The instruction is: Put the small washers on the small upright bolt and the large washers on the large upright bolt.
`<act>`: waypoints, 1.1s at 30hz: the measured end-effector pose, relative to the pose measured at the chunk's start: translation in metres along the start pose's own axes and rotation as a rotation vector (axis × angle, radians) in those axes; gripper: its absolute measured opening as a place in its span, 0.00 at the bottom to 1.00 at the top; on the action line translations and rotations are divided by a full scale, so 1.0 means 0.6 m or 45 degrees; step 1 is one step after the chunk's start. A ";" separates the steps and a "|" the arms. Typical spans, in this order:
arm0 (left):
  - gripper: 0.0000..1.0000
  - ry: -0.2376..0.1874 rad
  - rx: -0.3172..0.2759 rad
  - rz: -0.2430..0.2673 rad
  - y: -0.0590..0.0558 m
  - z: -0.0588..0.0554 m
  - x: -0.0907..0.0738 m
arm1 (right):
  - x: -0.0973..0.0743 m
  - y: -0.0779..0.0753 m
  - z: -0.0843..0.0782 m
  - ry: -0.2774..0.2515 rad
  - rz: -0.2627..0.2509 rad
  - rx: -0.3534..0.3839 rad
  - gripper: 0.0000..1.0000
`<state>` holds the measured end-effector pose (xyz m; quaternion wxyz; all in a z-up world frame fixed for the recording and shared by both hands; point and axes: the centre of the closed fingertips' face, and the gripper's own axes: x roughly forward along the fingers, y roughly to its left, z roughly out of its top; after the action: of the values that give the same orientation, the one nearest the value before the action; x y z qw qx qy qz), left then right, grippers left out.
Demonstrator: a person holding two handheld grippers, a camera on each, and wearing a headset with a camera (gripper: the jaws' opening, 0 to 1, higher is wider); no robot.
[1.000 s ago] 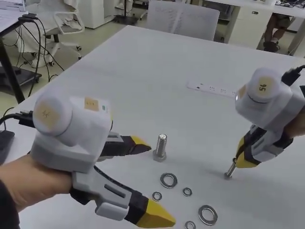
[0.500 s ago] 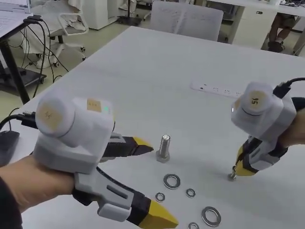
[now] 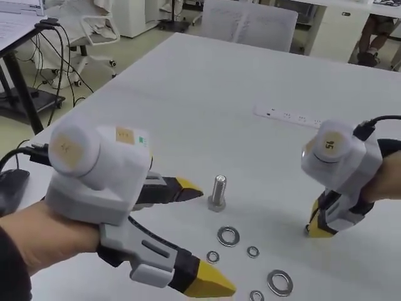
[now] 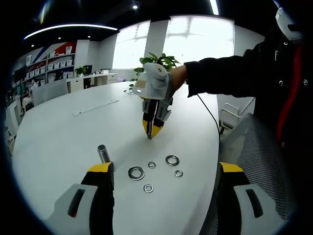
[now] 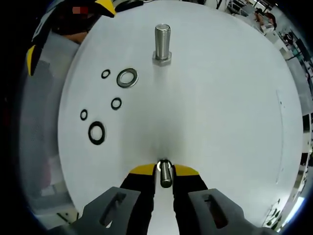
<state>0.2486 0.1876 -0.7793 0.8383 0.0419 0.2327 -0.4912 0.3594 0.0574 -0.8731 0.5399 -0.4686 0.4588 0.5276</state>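
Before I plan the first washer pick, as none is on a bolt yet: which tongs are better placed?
Left, I'd say. The left tongs are open, with the washers lying just ahead of them; the right tongs are shut on the small bolt.

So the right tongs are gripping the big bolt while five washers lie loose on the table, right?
No: the right tongs grip the small bolt; the big bolt stands free, as the right gripper view shows. Five washers do lie loose.

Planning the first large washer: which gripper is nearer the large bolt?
Left. The left gripper has one jaw tip beside the large bolt; the right gripper is farther off, shut on the small bolt.
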 end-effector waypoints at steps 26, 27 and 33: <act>0.87 -0.005 0.004 0.001 -0.001 0.004 0.001 | -0.015 -0.005 -0.015 -0.015 -0.035 0.016 0.20; 0.87 -0.005 0.005 0.001 -0.001 0.004 0.001 | -0.016 -0.004 -0.017 -0.017 -0.036 0.021 0.20; 0.87 -0.006 0.008 0.001 -0.001 0.005 0.001 | -0.018 0.004 -0.034 -0.018 -0.035 0.053 0.21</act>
<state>0.2493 0.1860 -0.7767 0.8389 0.0436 0.2293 -0.4916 0.3565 0.0359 -0.8650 0.5600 -0.4598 0.4592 0.5139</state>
